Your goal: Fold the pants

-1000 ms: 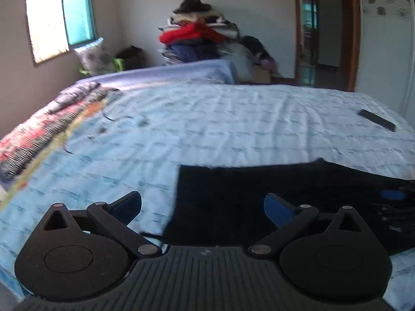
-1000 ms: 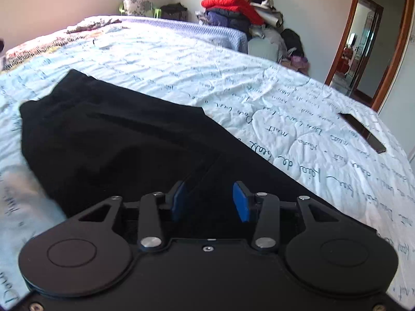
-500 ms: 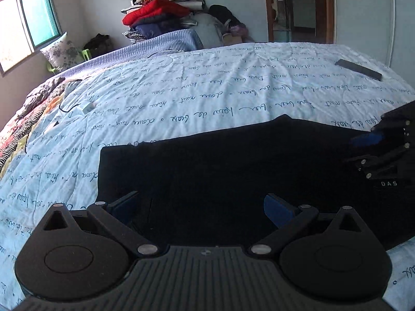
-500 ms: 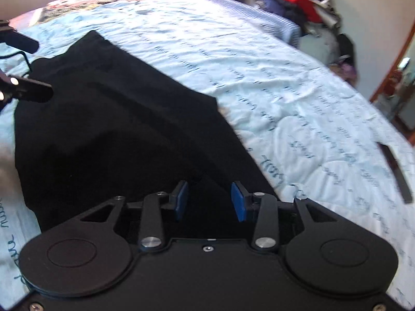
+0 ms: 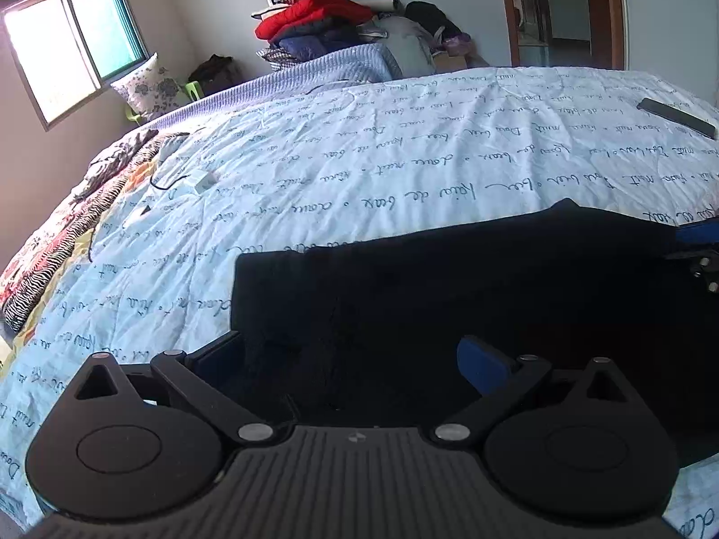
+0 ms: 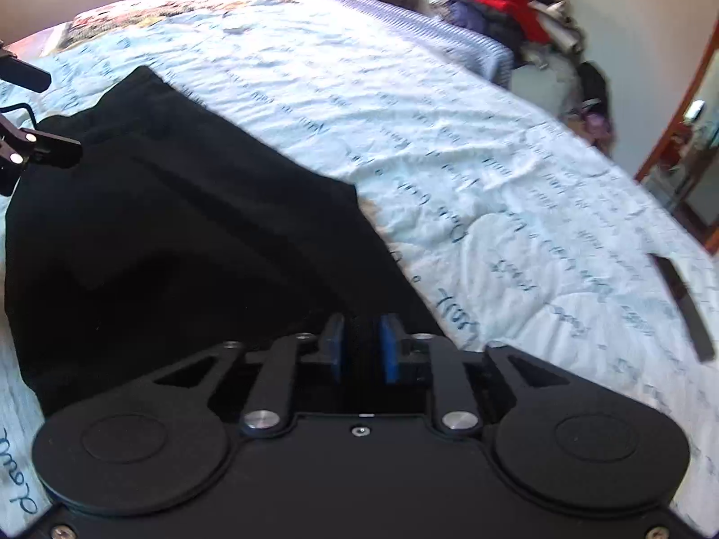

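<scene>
Black pants (image 5: 449,287) lie spread on the light blue bedspread (image 5: 359,166). My left gripper (image 5: 350,359) is open, its jaws wide apart over the near edge of the pants by their left corner. In the right wrist view the pants (image 6: 179,224) stretch away to the left. My right gripper (image 6: 361,350) is shut on a fold of the black cloth, pinched between its blue pads. The left gripper's fingers (image 6: 49,150) show at the left edge of that view, and the right gripper shows at the right edge of the left wrist view (image 5: 701,247).
A dark remote (image 5: 678,117) lies on the bed at the right, also in the right wrist view (image 6: 683,305). A pile of clothes (image 5: 332,22) stands beyond the bed. A patterned blanket (image 5: 67,233) and a cable lie at the left. A doorway (image 5: 561,9) is at the back right.
My right gripper has closed on the pants' cloth; it was open before. My left gripper has come down lower and closer over the pants' near edge, still open.
</scene>
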A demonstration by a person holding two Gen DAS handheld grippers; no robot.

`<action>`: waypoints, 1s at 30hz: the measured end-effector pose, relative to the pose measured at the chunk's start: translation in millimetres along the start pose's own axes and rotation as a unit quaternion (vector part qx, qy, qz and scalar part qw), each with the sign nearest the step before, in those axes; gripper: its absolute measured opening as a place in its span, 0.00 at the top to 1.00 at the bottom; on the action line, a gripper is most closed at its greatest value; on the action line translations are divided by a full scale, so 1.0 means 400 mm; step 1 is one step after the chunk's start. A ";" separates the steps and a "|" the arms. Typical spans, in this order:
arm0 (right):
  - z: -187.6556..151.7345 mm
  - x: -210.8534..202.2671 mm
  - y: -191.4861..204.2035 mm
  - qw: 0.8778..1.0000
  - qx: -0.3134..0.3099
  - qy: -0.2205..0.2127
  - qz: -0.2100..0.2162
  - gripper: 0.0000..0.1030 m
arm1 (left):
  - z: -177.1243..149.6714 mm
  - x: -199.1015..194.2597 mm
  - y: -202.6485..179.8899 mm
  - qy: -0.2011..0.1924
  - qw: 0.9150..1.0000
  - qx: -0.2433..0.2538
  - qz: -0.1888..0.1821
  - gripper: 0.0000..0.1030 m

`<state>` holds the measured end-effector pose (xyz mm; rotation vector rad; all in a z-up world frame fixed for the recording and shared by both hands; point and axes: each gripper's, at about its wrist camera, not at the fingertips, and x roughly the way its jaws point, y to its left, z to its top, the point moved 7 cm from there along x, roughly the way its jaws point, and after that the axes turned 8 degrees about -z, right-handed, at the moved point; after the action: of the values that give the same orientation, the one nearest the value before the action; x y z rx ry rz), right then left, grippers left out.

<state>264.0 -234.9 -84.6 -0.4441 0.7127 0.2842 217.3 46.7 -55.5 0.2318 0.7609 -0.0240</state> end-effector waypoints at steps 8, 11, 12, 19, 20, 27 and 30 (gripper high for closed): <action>-0.046 -0.066 0.130 0.999 0.012 0.025 0.015 0.68 | -0.027 0.000 0.229 0.010 0.994 -0.082 0.077 0.01; 0.057 -0.154 0.220 0.996 0.025 -0.060 0.059 0.68 | -0.041 -0.036 0.323 0.003 0.988 -0.120 0.094 0.01; 0.088 -0.176 0.271 0.993 0.007 -0.083 0.079 0.68 | -0.047 -0.042 0.346 0.005 0.987 -0.126 0.103 0.01; 0.200 -0.138 0.598 0.963 -0.198 -0.163 0.080 0.70 | -0.101 -0.089 0.480 0.014 0.975 -0.175 0.134 0.01; 0.209 -0.120 0.625 0.961 -0.208 -0.160 0.083 0.70 | -0.109 -0.093 0.489 0.015 0.975 -0.180 0.130 0.01; 0.223 -0.027 0.714 0.949 -0.277 -0.149 0.022 0.70 | -0.136 -0.102 0.536 0.016 0.973 -0.186 0.137 0.01; 0.239 -0.005 0.715 0.947 -0.284 -0.150 0.006 0.73 | -0.144 -0.087 0.550 0.018 0.972 -0.199 0.126 0.01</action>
<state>203.0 59.8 -103.0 -0.9238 0.3221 0.5604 176.0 271.1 -27.9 -0.0561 0.7521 0.3716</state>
